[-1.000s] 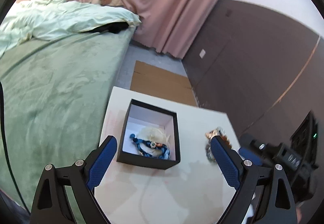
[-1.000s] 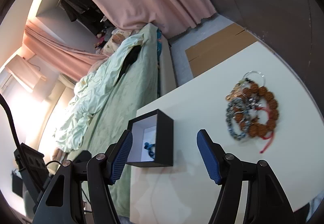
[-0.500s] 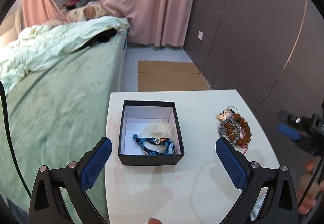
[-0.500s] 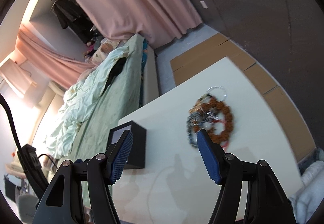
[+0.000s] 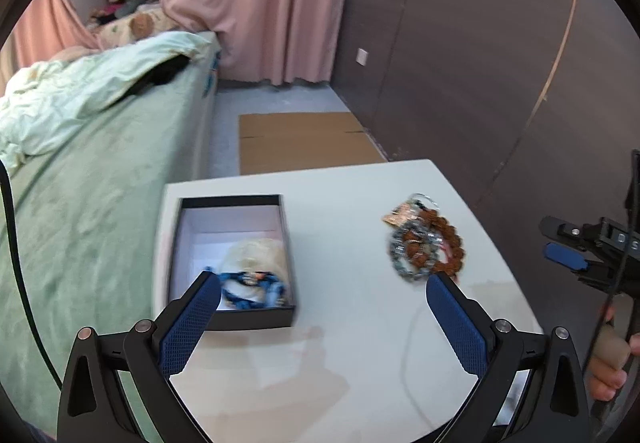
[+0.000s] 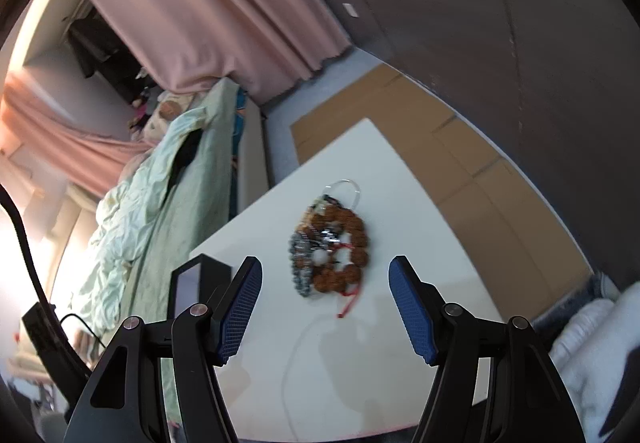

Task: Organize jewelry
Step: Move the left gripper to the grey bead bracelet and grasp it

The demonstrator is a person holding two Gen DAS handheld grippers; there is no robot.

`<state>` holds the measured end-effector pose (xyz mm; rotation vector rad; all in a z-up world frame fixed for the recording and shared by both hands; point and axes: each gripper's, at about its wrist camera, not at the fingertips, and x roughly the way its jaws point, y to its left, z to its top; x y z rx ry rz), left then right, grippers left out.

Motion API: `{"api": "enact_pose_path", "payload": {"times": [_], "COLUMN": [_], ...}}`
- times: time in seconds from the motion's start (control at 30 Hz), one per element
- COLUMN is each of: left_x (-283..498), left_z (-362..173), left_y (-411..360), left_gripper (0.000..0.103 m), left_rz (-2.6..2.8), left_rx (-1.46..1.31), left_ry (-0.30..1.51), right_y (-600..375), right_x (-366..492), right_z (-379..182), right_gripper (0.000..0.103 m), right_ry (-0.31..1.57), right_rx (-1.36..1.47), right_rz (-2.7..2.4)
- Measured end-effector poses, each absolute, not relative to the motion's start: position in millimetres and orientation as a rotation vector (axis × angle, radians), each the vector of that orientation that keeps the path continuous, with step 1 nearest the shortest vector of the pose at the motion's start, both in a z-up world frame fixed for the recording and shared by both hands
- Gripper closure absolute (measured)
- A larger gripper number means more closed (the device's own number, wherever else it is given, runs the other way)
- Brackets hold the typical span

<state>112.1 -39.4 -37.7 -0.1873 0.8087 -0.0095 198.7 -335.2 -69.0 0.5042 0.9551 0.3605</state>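
A black open box (image 5: pixel 188 239) with a white lining stands on the white table (image 5: pixel 340 323), left of centre. Inside it lie a blue beaded bracelet (image 5: pixel 252 285) and a pale item (image 5: pixel 256 255). A pile of bracelets (image 5: pixel 426 247), brown beads, grey beads and a red cord, lies to the right on the table; it also shows in the right wrist view (image 6: pixel 330 251). My left gripper (image 5: pixel 322 285) is open and empty above the table's near part. My right gripper (image 6: pixel 325 275) is open and empty, hovering just short of the pile. The box corner (image 6: pixel 200 283) sits behind its left finger.
A bed with green covers (image 5: pixel 80 183) runs along the table's left side. Flat cardboard (image 5: pixel 300 141) lies on the floor beyond the table. A dark wall panel (image 5: pixel 480 83) stands at the right, pink curtains (image 5: pixel 260 3) at the back. The right gripper's body (image 5: pixel 592 247) shows at the far right.
Both views have shifted: my left gripper moved closer over the table, and my right gripper swung so the bracelet pile now sits centred between its fingers. Both stay open.
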Motion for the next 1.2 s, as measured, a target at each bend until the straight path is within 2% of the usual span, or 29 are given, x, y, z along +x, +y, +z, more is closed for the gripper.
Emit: {"api": "enact_pose_path", "payload": {"times": [0.3, 0.6, 0.7, 0.77, 0.87, 1.07, 1.2], "left_x": [136.6, 164.1, 172.9, 180.5, 189.8, 205.1, 212.6], "left_z": [-55.5, -72.4, -80.7, -89.2, -100.1, -112.2, -119.1], "left_y": [-71.9, -100.9, -106.4, -110.8, -117.1, -127.6, -132.7], "left_gripper": [0.006, 0.010, 0.024, 0.037, 0.048, 0.065, 0.068], "left_rz": [-0.120, -0.168, -0.203, -0.216, -0.235, -0.249, -0.260], "left_rx": [-0.230, -0.221, -0.224, -0.222, -0.223, -0.220, -0.221], "left_ry": [0.857, 0.871, 0.884, 0.912, 0.943, 0.951, 0.964], "right_y": [-351.0, -353.3, -352.0, -351.3, -351.8, -347.1, -342.8], "right_x": [212.3, 222.1, 225.7, 229.2, 231.7, 244.5, 253.7], "right_z": [-96.0, -102.5, -103.5, -103.4, -103.9, -108.2, -113.7], "right_gripper": [0.037, 0.037, 0.037, 0.037, 0.037, 0.037, 0.037], "right_ry": [1.079, 1.098, 1.105, 1.107, 1.107, 1.131, 1.154], "right_rx": [0.595, 0.643, 0.646, 0.651, 0.649, 0.601, 0.591], "right_rz": [0.311, 0.286, 0.282, 0.286, 0.284, 0.265, 0.266]}}
